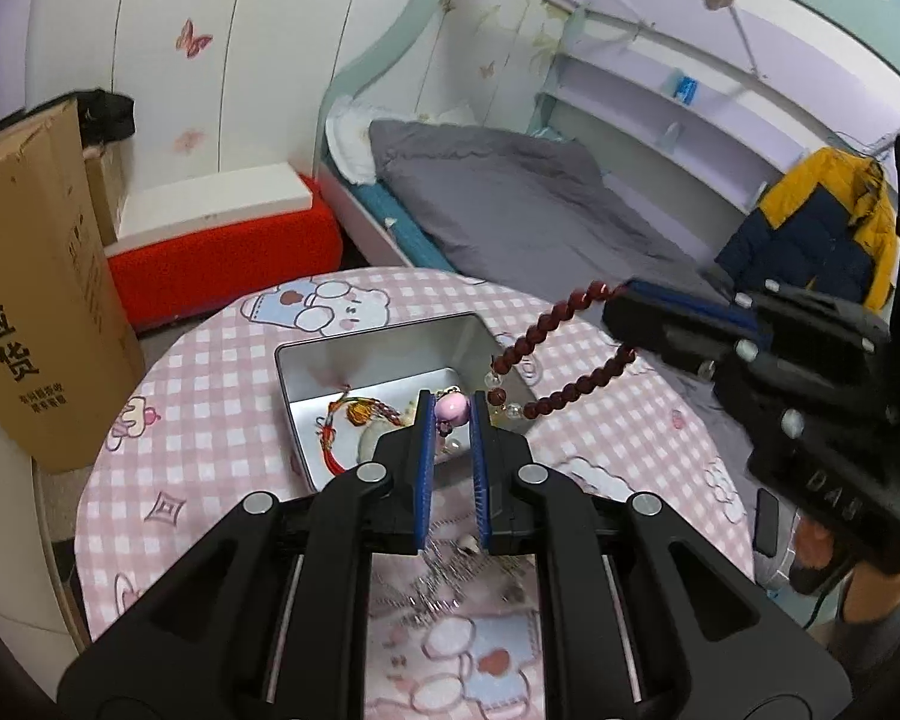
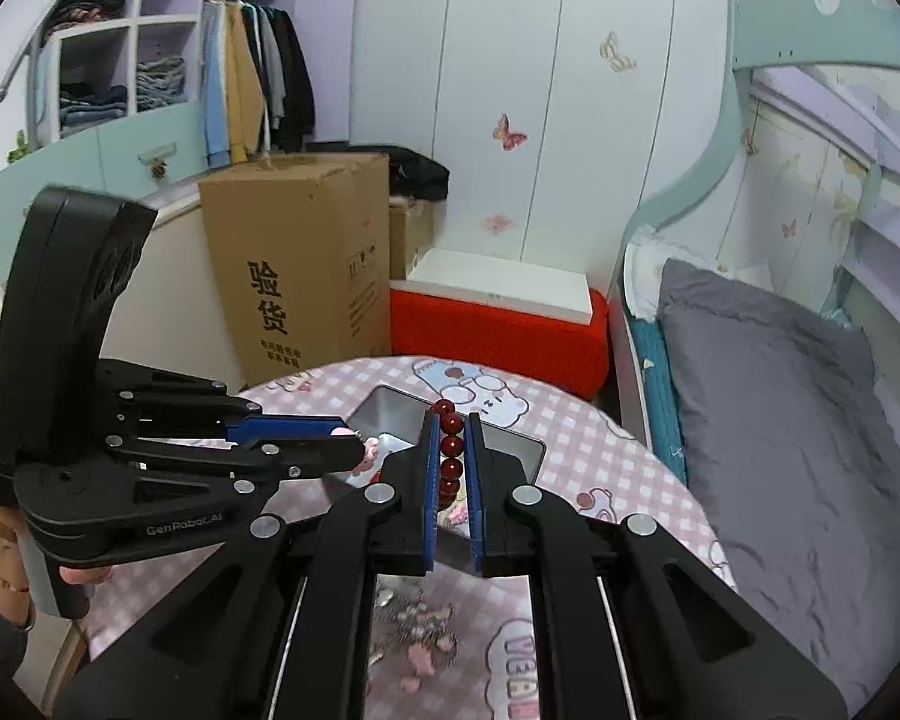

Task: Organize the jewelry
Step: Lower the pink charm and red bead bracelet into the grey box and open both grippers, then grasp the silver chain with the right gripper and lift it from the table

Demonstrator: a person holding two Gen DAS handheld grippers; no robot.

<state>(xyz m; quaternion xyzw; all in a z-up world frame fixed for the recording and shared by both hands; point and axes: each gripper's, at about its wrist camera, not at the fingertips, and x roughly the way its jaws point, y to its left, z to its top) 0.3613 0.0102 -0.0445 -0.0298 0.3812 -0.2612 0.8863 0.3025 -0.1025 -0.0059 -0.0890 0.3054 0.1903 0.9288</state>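
My left gripper [image 1: 452, 414] is clamped on a small pink bell-shaped charm [image 1: 452, 407], pinched between the tips of its blue pads and held above the near end of the open rectangular silver metal tin [image 1: 306, 360]. From my right camera the same gripper [image 2: 363, 450] comes in from the left, the pink piece peeking out at its tip.

My right gripper [image 2: 452, 444] is clenched on a dark red round-bead bracelet [image 2: 451, 447]; several beads sit stacked in a line between the blue pads. In the left view that gripper [image 1: 621, 294] reaches in from the right, and the bead bracelet [image 1: 528, 348] droops from it in a loop toward the right wall of the tin, with a few clear beads at its lowest point, just beside the pink charm.

Inside the tin lies a red and gold knotted cord ornament [image 1: 354, 414] on the left side of the floor. The tin sits on a round table covered with a pink-and-white checked cartoon cloth [image 1: 210, 372]. Nearer to me on the cloth, under the grippers, lies a blurred heap of small silvery and pink jewellery pieces [image 2: 417, 630]; I cannot tell the individual items apart.
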